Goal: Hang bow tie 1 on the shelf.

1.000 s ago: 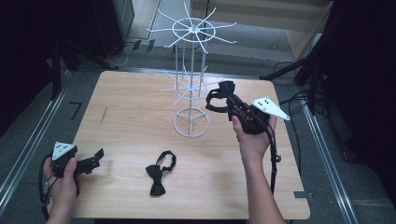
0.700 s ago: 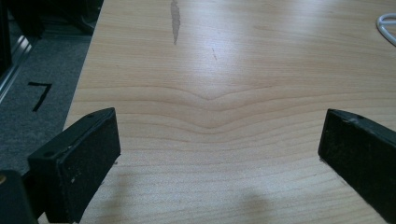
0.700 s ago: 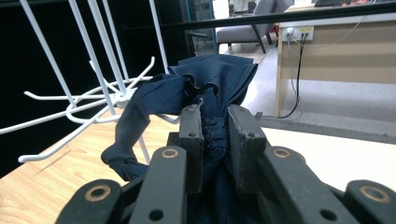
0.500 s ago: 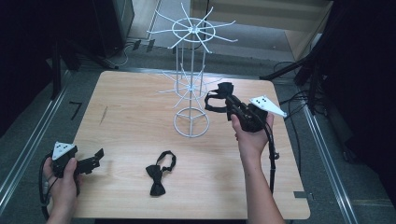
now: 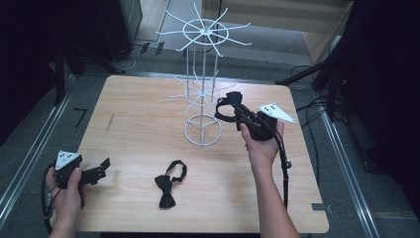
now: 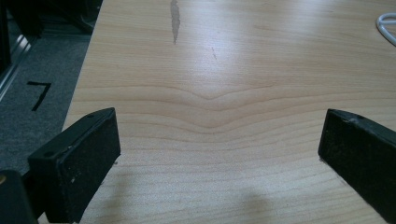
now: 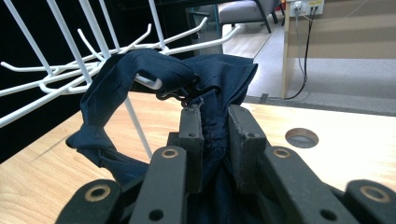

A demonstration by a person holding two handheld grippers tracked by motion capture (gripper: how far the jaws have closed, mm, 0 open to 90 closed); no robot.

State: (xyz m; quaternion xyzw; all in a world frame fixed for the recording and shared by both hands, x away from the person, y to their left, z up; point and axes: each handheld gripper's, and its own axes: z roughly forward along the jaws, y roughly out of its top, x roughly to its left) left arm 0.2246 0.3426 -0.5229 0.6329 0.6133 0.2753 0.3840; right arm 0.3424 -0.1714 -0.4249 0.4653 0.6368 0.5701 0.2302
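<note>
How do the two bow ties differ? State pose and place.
The held bow tie is clamped in the right gripper, its strap looped over a rack hook; the other bow tie lies flat and free on the table. The held one looks navy, the other black. Both have neck straps.

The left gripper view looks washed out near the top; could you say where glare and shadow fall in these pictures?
Left gripper view: pale glare across the far table, soft shadow near the jaws. Right gripper view: bow tie and rack sharp, room behind dark. High view: table evenly lit, surroundings black.
</note>
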